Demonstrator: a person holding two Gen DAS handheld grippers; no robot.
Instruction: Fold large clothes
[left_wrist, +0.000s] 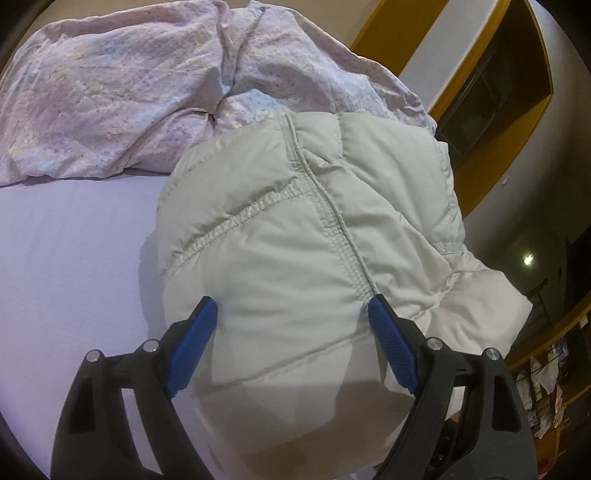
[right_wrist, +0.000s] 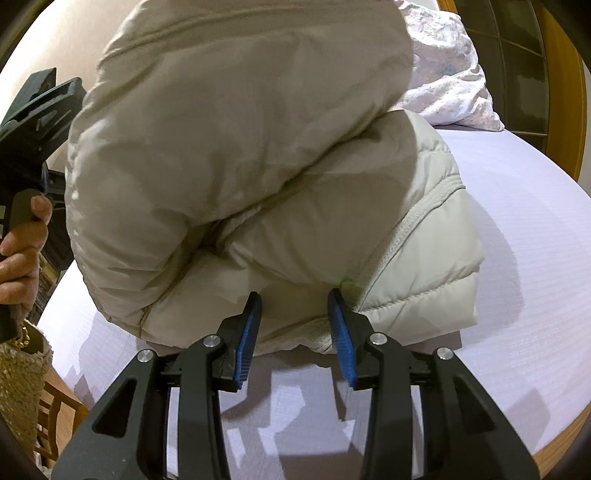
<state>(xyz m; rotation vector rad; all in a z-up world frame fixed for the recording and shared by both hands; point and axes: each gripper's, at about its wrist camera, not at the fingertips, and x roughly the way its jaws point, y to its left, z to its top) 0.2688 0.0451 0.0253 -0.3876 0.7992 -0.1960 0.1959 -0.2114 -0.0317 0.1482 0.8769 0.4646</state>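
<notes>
On the bed's lavender sheet (right_wrist: 517, 206), near its edge: lying bundled, a pale puffy jacket (left_wrist: 295, 229), folded over itself; pressing down on it to flatten the padding, probably, left hand-held gripper (left_wrist: 291, 310) spread wide; hovering at the jacket's front edge, right hand-held gripper (right_wrist: 295, 299) open, gripping nothing; crumpled behind, floral bedding (left_wrist: 129, 85).

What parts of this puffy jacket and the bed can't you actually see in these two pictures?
- Puffy jacket, left wrist view: its near end is cut off by the bottom edge, between the open left tool.
- Jacket's underside, right wrist view: hidden by its own folded bulk above the open right tool.
- Floral bedding, right wrist view: mostly hidden behind the jacket.
- Bed sheet: covered under the jacket.
</notes>
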